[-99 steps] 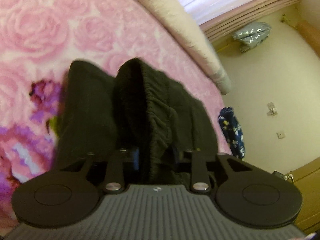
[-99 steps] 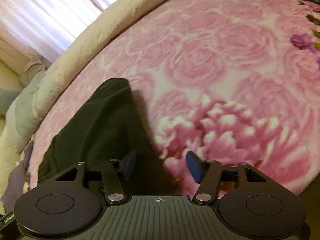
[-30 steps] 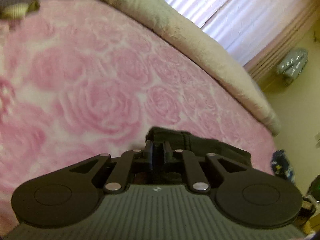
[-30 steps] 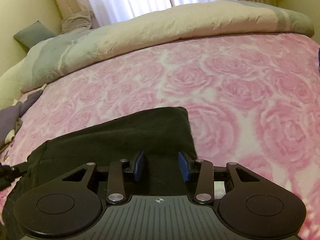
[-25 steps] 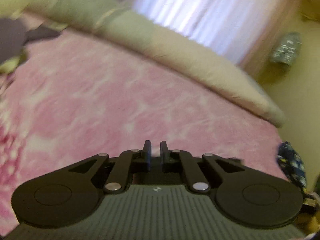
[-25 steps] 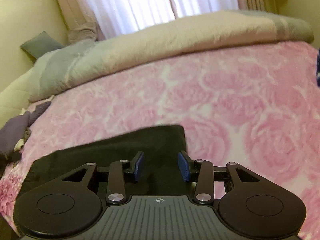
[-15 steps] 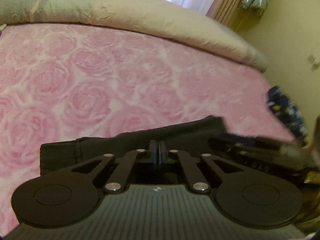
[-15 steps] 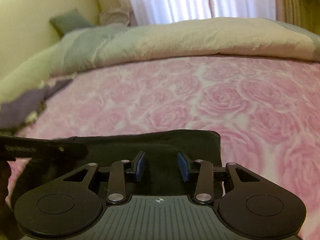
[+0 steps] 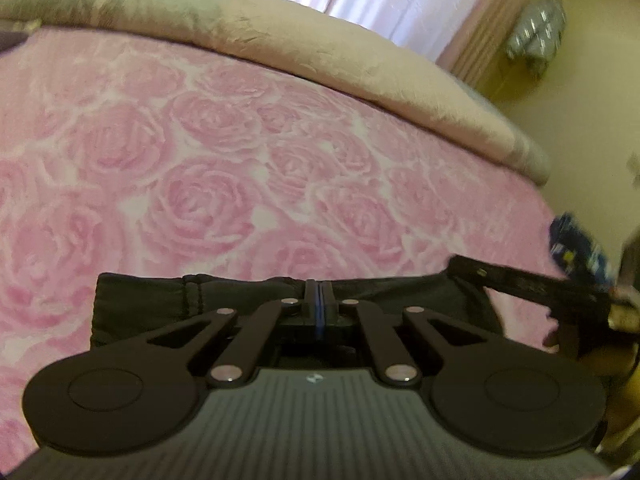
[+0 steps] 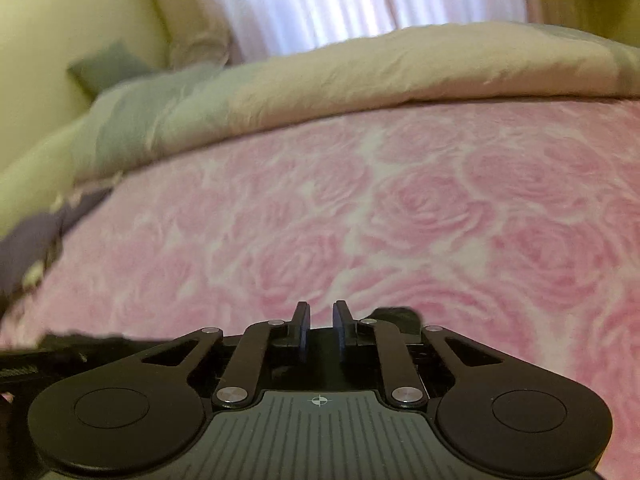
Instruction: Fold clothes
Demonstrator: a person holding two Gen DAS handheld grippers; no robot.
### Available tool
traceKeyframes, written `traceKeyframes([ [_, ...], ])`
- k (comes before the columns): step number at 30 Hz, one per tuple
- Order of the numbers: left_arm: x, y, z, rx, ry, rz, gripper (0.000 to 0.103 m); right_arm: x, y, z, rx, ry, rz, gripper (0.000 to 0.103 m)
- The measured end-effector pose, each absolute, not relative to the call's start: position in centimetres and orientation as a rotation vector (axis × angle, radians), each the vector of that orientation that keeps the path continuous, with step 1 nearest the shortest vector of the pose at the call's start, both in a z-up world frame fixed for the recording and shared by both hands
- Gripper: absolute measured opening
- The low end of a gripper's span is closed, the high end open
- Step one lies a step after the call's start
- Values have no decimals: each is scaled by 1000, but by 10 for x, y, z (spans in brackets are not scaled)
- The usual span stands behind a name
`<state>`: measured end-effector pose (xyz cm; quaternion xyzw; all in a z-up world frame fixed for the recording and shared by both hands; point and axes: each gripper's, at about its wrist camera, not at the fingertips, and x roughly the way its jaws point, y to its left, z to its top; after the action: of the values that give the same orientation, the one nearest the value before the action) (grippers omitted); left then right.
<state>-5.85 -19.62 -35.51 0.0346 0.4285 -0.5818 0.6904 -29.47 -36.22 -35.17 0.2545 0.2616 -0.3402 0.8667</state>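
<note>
Black garment (image 9: 168, 304) lies folded in a flat strip on the pink rose blanket (image 9: 200, 184) of the bed, near the front edge, right under both tools. Left gripper (image 9: 319, 300) sits low over the strip's far edge, its fingers (image 9: 310, 300) pressed together with only a thin blue line between them; whether any cloth is caught between them can't be told. Right gripper (image 10: 320, 326) is over the other end of the strip, only a small dark corner of cloth (image 10: 400, 318) showing beside it; its fingers (image 10: 301, 328) have just been closing and stand with a narrow gap, tips against the pink blanket, and whether they nip cloth lower down can't be told. In the left view the right gripper's arm (image 9: 528, 284) pokes in from the right edge at the strip's end. Beige-grey duvet (image 10: 360, 80) is bunched along the far side of the bed, white curtain (image 10: 340, 4) behind it, a dark patterned item (image 9: 576, 248) at the bed's right edge.
</note>
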Motion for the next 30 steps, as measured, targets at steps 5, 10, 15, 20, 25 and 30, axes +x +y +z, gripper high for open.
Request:
traceKeyframes([
  [5, -51, -170, -332, -54, 979, -1288, 3, -341, -344, -323, 547, 523, -809, 15],
  [10, -89, -137, -303, 111, 888, -1399, 4, -378, -291, -311, 545, 535, -699, 15],
  [15, -140, -116, -299, 300, 853, -1504, 7, -376, -229, -319, 463, 593, -670, 15],
  [20, -122, -107, -314, 176, 1028, -1407, 8, -385, -213, -328, 511, 587, -679, 15],
  [25, -102, -113, -330, 2, 1265, -1395, 11, -398, -207, -331, 551, 574, -689, 15],
  [30, -100, -113, -331, -5, 1365, -1361, 11, -400, -205, -329, 563, 570, -693, 15],
])
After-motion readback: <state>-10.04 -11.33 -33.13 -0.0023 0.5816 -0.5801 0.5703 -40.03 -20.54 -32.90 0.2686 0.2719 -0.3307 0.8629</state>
